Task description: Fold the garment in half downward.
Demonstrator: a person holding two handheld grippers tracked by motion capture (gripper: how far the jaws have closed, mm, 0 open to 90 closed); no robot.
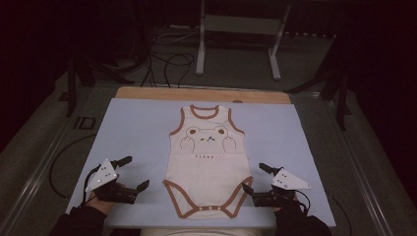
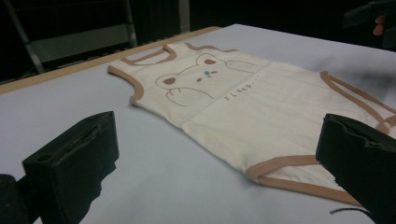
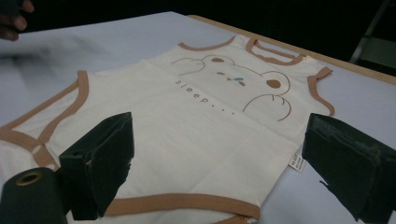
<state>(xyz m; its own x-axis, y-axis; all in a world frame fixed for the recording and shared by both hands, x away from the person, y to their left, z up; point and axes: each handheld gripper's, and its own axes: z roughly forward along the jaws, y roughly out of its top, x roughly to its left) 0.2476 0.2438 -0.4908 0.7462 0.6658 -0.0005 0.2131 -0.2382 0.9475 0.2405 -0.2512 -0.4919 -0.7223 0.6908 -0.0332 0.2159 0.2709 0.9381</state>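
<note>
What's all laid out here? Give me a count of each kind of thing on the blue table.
Baby bodysuit: 1
Claws: 2, left claw and right claw, both open beside the bodysuit
Total: 3

The bodysuit (image 1: 206,157) lies on the table (image 1: 137,132) between left tool (image 1: 132,173) and right tool (image 1: 254,178).

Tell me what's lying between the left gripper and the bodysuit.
Nothing: in the high view, only bare blue mat separates the open left gripper from the bodysuit. The left gripper view shows the same bare stretch.
</note>
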